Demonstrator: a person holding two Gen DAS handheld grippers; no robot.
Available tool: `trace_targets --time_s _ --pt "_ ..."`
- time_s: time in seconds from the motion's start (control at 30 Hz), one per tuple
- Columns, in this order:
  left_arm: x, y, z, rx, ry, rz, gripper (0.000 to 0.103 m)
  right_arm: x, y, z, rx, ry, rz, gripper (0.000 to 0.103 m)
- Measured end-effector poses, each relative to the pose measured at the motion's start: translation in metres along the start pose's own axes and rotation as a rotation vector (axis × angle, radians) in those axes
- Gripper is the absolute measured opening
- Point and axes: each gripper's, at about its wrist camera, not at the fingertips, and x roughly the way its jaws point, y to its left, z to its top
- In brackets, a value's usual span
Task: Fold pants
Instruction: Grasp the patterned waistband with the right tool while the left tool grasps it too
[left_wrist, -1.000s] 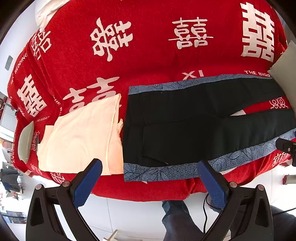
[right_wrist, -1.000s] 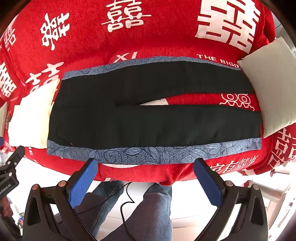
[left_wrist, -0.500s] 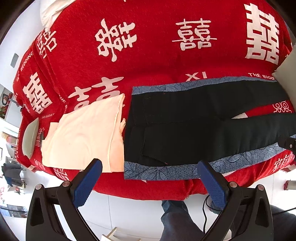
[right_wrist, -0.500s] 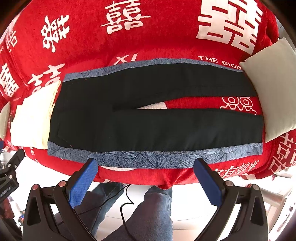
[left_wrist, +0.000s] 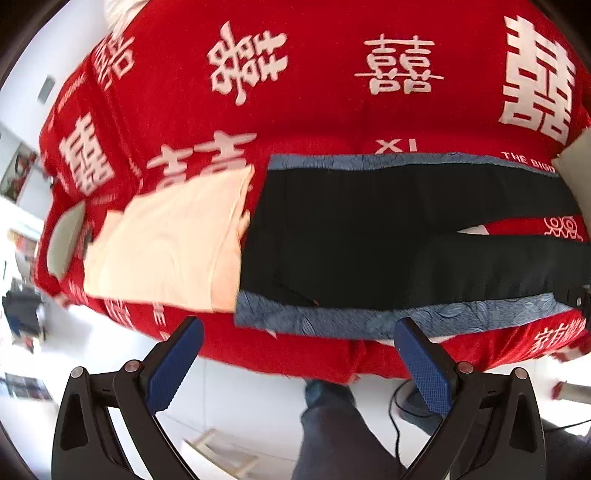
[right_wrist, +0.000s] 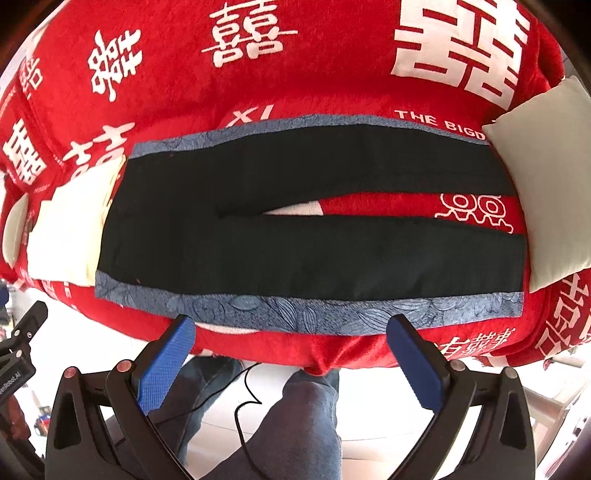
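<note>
Black blue-trimmed pants (right_wrist: 303, 218) flat, unfolded, legs apart

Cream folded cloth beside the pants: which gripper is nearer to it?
Left. The left gripper hangs open just below the cream cloth; the right gripper is open farther along the pants, toward the legs.

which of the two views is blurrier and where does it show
Left wrist view is blurrier: motion smear on the cream folded cloth and the red blanket lettering at left. Right wrist view is sharp on the black pants, only fisheye-bent at the rim.
</note>
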Motion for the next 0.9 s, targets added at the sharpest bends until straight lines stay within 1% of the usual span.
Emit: trace_targets --time_s 0.03,0.1,0.17,0.27,0.33,0.43,0.5,0.53,0.6,0.67,0.7,0.77,0.8,0.83,0.87,0.9 --pt "0.002 0.001 -0.006 -0.039 0.02 -0.016 0.103 0.001 -0.003 -0.003 -0.005 0.009 0.003 0.103" --pt "0.007 0.002 -0.014 -0.084 0.053 -0.033 0.103 0.005 -0.012 -0.009 -0.002 0.041 0.01 0.103" --pt "0.018 0.004 -0.022 -0.127 0.104 -0.082 0.103 0.01 -0.021 -0.017 0.018 0.063 0.022 0.103" --pt "0.036 0.012 -0.032 -0.186 0.167 -0.124 0.103 0.017 -0.029 -0.025 0.052 0.063 0.04 0.103" --pt "0.05 0.023 -0.035 -0.23 0.19 -0.159 0.103 0.024 -0.03 -0.03 0.09 0.075 0.083 0.103" --pt "0.072 0.038 -0.036 -0.274 0.209 -0.206 0.103 0.036 -0.02 -0.036 0.161 0.11 0.224 0.103" --pt "0.091 0.047 -0.037 -0.301 0.236 -0.243 0.103 0.049 -0.009 -0.039 0.197 0.131 0.315 0.103" --pt "0.104 0.052 -0.039 -0.317 0.254 -0.26 0.103 0.06 -0.001 -0.04 0.238 0.142 0.372 0.103" --pt "0.123 0.059 -0.042 -0.339 0.265 -0.29 0.103 0.082 0.011 -0.043 0.314 0.151 0.457 0.103" --pt "0.145 0.065 -0.047 -0.362 0.268 -0.342 0.103 0.116 0.029 -0.048 0.377 0.183 0.565 0.103" --pt "0.151 0.066 -0.048 -0.366 0.267 -0.359 0.103 0.129 0.036 -0.052 0.393 0.189 0.578 0.103" --pt "0.171 0.068 -0.051 -0.369 0.264 -0.411 0.092 0.155 0.052 -0.059 0.42 0.186 0.619 0.102" --pt "0.18 0.068 -0.053 -0.368 0.268 -0.433 0.08 0.168 0.061 -0.062 0.426 0.187 0.646 0.1" --pt "0.192 0.068 -0.056 -0.37 0.282 -0.466 0.076 0.178 0.066 -0.061 0.426 0.177 0.681 0.094" --pt "0.2 0.068 -0.058 -0.377 0.291 -0.488 0.076 0.189 0.072 -0.063 0.428 0.165 0.722 0.089" --pt "0.211 0.068 -0.061 -0.397 0.3 -0.521 0.076 0.2 0.078 -0.064 0.428 0.163 0.76 0.079"
